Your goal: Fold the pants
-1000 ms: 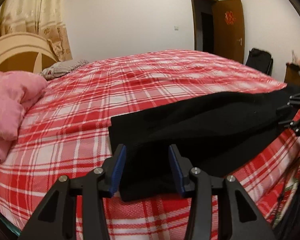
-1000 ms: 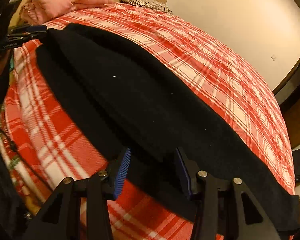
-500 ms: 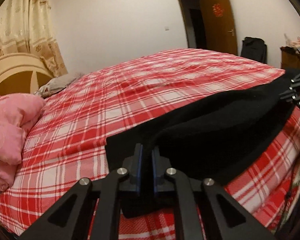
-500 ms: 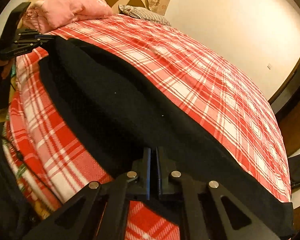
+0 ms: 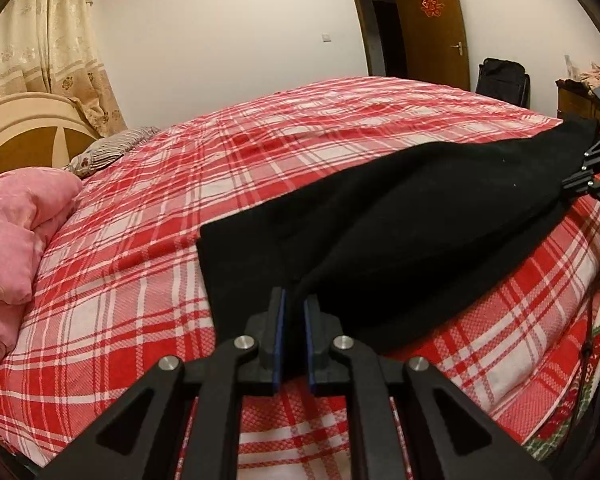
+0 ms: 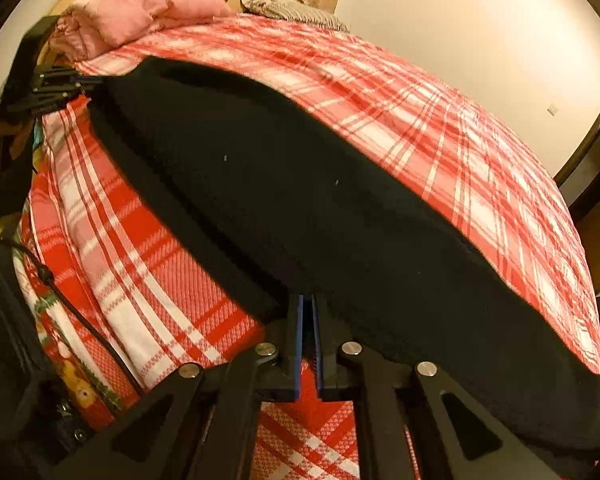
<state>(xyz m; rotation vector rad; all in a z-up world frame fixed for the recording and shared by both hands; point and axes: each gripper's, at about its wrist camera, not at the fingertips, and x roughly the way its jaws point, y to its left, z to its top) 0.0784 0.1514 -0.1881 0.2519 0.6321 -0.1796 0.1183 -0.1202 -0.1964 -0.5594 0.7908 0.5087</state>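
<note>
Jaws clenched at both ends: our left gripper (image 5: 293, 320) pinches the near edge of the black pants (image 5: 400, 232), its blue pads pressed on a fold of the cloth, while our right gripper (image 6: 307, 320) clamps the opposite end of the same garment (image 6: 300, 200). We see the pants stretched lengthwise between the two tools along the near side of the bed, over the red-and-white plaid bedspread (image 5: 260, 152). From the left wrist view, the upper layer rises off the bed from the left jaws toward the right gripper (image 5: 596, 168) at the far right edge, with a lower layer lying flat on the bedspread beneath it. From the right wrist view, the left gripper (image 6: 56, 92) shows at the far upper left, holding its end. A pink quilt (image 5: 16, 232) is bunched by the headboard (image 5: 24, 124), with a striped pillow (image 5: 108, 150) beside it, well apart from the pants. A brown door (image 5: 432, 24) stands open beyond the bed.
</note>
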